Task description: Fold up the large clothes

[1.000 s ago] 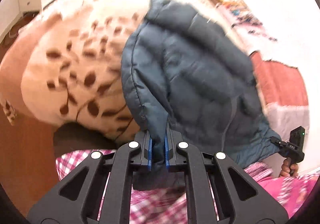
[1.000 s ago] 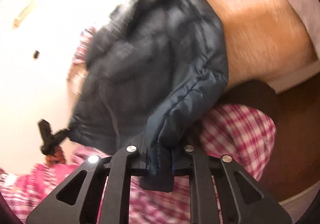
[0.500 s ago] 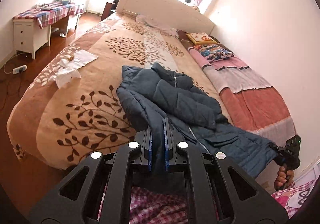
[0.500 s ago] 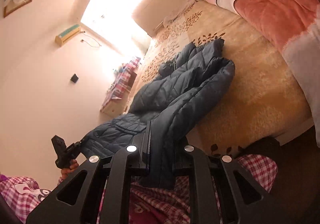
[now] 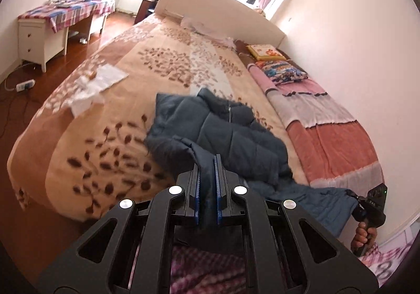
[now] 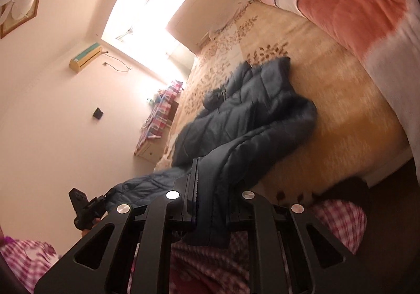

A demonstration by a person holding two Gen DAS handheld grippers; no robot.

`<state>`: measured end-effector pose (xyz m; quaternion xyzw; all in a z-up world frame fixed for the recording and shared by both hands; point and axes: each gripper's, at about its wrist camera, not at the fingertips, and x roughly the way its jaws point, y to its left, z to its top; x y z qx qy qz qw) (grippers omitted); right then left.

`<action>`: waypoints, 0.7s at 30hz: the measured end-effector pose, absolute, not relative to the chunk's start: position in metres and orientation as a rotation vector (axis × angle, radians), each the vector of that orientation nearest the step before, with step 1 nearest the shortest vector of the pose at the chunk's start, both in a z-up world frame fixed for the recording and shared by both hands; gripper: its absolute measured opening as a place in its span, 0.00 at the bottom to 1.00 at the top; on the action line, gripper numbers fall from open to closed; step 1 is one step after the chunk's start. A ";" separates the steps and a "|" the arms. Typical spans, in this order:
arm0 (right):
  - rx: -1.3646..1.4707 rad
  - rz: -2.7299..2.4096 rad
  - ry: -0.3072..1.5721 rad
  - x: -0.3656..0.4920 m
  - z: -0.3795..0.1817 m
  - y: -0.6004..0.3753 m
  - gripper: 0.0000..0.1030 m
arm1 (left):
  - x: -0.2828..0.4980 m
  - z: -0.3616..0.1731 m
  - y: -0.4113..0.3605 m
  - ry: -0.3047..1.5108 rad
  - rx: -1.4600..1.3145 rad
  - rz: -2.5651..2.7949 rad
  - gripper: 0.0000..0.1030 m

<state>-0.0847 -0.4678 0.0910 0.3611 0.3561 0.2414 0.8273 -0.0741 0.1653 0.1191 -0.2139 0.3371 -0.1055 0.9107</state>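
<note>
Both tools, left tool (image 5: 207,178) and right tool (image 6: 210,183), clamp the rumpled quilted navy jacket (image 5: 231,136).

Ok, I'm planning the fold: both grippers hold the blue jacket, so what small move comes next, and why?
Probably draw the held edge up and toward the far side of the bed. The left gripper and right gripper are each shut on the jacket, whose far part lies bunched and creased on the blanket, so it needs spreading flat first.
</note>
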 end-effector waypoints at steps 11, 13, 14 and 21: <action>0.730 0.413 0.710 0.107 0.132 -0.461 0.15 | 0.096 0.153 0.169 0.674 -0.502 -0.196 0.09; 0.734 0.386 0.712 0.150 0.129 -0.456 0.15 | 0.140 0.148 0.168 0.687 -0.512 -0.162 0.09; 0.728 0.373 0.714 0.170 0.127 -0.453 0.15 | 0.155 0.144 0.168 0.693 -0.522 -0.148 0.09; 0.715 0.208 0.817 0.302 0.058 -0.439 0.15 | 0.289 0.080 0.172 0.783 -0.608 -0.011 0.09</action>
